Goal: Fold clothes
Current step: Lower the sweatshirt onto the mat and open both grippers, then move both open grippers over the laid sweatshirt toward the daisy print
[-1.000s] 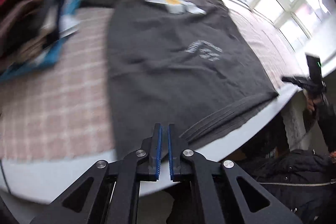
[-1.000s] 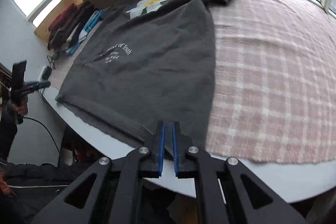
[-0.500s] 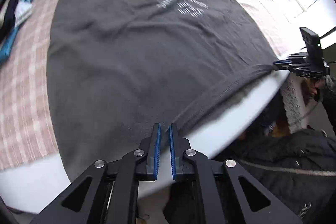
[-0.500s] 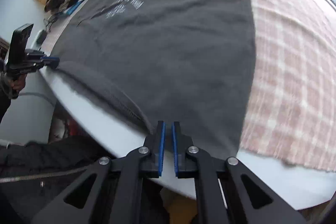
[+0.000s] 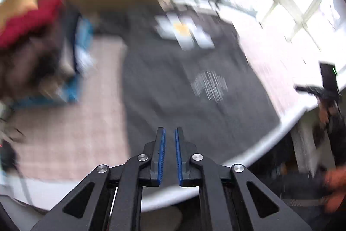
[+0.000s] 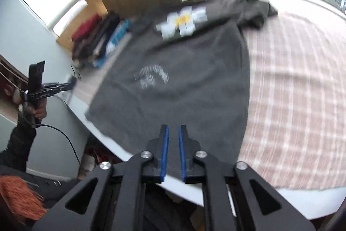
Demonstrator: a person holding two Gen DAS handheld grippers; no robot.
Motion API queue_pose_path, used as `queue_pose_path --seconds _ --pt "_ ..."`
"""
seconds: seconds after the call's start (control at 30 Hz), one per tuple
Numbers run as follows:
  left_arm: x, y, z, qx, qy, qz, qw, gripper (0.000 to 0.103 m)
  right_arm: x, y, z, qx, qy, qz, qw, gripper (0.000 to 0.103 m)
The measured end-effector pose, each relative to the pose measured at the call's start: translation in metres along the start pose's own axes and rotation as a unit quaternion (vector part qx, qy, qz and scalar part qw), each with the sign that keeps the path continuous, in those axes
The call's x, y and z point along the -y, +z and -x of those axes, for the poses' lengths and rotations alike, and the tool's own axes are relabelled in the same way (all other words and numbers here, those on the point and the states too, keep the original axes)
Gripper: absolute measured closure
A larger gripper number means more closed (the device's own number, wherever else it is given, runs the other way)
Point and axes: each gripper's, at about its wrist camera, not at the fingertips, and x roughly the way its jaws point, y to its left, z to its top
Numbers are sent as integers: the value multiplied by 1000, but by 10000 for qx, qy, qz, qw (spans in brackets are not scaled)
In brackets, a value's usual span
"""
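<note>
Shirt point(image 6: 183, 88) spread flat ahead of both grippers, hem nearest, handy for folding. Left gripper point(image 5: 169, 140) and right gripper point(image 6: 173, 138) slightly parted, pinching nothing.

My white table point(image 6: 101, 131) has a pink checked cloth point(image 6: 298, 105) on it. A dark grey T-shirt point(image 6: 183, 83) lies flat on top.

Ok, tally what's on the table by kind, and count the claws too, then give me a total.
Dark grey T-shirt, spread flat: 1
Pile of folded clothes: 1
Checked tablecloth: 1
Claws, left claw and right claw: 2
Total: 5
</note>
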Motion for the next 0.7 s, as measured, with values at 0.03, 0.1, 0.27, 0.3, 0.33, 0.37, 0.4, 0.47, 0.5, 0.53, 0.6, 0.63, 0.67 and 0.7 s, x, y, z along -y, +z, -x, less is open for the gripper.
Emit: queue_pose_path --seconds 0.03,0.1,0.27,0.3,0.33,0.37,0.4,0.47,0.5,0.53,0.6,0.63,0.67,0.7 --pt "-7 17 14 213 107 57 9997 96 1 14 13 220 17 -30 9998 68" --pt "-21 45 37 568 396 156 9975 96 2 41 37 628 -6 -110 9980 65" --pt "-53 109 64 1110 829 501 9891 96 15 95 75 1361 -384 -366 9893 65" --pt "-58 120 66 1184 876 531 9877 96 20 103 78 1448 -456 -440 9874 65" --pt "-58 127 63 1205 908 455 9875 96 26 108 77 1506 -521 -532 9858 65" --pt "-59 134 58 1200 928 378 9877 96 31 113 76 1558 -586 -626 9841 65" --pt "-59 138 50 1121 914 301 9890 94 38 117 71 1554 -687 -734 9827 64" --pt "-60 146 33 959 880 164 9914 92 52 122 59 1454 -879 -1012 9803 64" --pt "-62 148 20 865 836 154 9926 92 60 124 50 1391 -931 -1172 9789 64" --pt "-65 150 7 771 791 145 9938 92 67 124 40 1331 -924 -1307 9781 64" --pt "-70 154 -19 582 703 126 9958 92 78 124 21 1210 -866 -1557 9765 64" --pt "-72 156 -32 487 658 117 9966 92 74 128 9 1107 -875 -1481 9789 64" --pt "-75 158 -45 392 614 108 9973 92 66 132 -5 988 -898 -1329 9821 64" --pt "-77 160 -59 289 559 117 9979 92 59 137 -18 868 -921 -1176 9850 64"
